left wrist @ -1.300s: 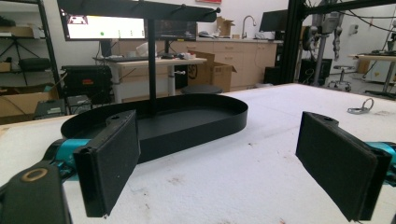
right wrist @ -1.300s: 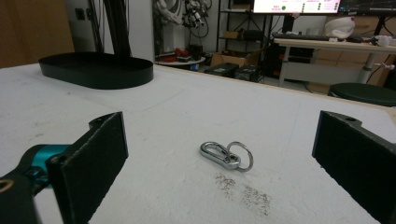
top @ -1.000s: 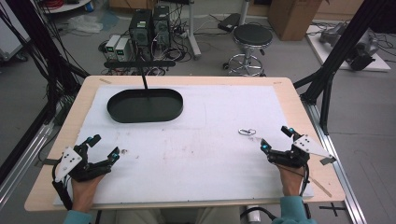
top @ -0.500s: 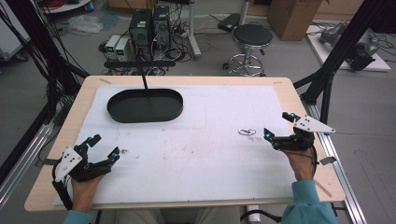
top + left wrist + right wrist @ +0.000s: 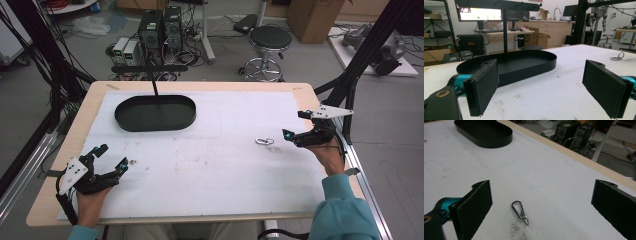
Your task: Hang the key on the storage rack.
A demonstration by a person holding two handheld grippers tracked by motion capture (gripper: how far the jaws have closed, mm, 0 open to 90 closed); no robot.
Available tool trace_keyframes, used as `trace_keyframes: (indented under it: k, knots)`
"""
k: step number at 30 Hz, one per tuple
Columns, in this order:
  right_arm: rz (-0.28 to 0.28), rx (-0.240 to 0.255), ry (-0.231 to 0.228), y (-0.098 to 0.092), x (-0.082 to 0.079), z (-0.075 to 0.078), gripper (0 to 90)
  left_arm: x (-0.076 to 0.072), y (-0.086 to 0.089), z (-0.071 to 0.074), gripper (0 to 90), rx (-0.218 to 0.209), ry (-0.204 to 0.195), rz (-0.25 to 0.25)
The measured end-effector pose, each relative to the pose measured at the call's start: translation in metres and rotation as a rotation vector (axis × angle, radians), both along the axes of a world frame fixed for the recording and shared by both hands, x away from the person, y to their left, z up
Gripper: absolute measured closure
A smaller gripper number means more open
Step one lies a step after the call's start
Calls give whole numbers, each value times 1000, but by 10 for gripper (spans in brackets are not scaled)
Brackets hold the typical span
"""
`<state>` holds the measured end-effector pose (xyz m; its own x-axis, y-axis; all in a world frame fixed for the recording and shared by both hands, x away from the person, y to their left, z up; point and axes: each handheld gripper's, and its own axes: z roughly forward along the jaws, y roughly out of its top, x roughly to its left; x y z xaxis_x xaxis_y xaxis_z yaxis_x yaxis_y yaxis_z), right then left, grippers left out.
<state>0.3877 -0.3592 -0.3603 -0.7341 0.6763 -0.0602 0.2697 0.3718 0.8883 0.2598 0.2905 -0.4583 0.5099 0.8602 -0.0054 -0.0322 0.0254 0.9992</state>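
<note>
A small silver carabiner clip [image 5: 264,141] lies flat on the white table cover, right of centre. My right gripper [image 5: 295,125] is open just to its right, jaws pointing left toward it. In the right gripper view the carabiner clip [image 5: 520,212] lies on the cover between and just beyond the two spread jaws. A black oval tray [image 5: 155,113] with an upright black post sits at the back left. My left gripper [image 5: 111,158] rests open near the front left corner, nothing between its jaws; the black oval tray [image 5: 524,65] stands ahead of it.
The white cover [image 5: 210,165] spans most of the wooden table, with faint stains near the middle. Black frame poles stand at both sides. Beyond the far edge are computer towers [image 5: 161,27] and a round stool [image 5: 270,37] on the floor.
My right gripper has moved forward from the front right corner and turned left to face the carabiner clip. The left gripper has stayed put.
</note>
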Motion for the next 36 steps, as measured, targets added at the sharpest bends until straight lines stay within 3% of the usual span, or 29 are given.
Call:
trace_keyframes:
  k: [3, 12, 19, 21, 25, 30, 36]
  knots:
    - [34, -66, 37, 4, 10, 3, 27, 0, 0, 0, 141, 0, 0, 0]
    - [127, -166, 112, 13, 32, 9, 27, 0, 0, 0, 141, -2, 1, 0]
    - [191, -246, 163, 19, 44, 3, 27, 0, 0, 0, 141, -1, 0, 0]
    - [201, -259, 194, 20, 46, -1, 28, 0, 0, 0, 141, -1, 0, -1]
    - [235, -299, 216, 22, 52, -9, 30, 0, 0, 0, 141, -1, 1, -1]
    - [277, -308, 258, 26, 58, -19, 31, 0, 0, 0, 141, -2, 1, 0]
    - [319, -335, 278, 31, 64, -28, 54, 0, 0, 0, 141, -1, 1, 0]
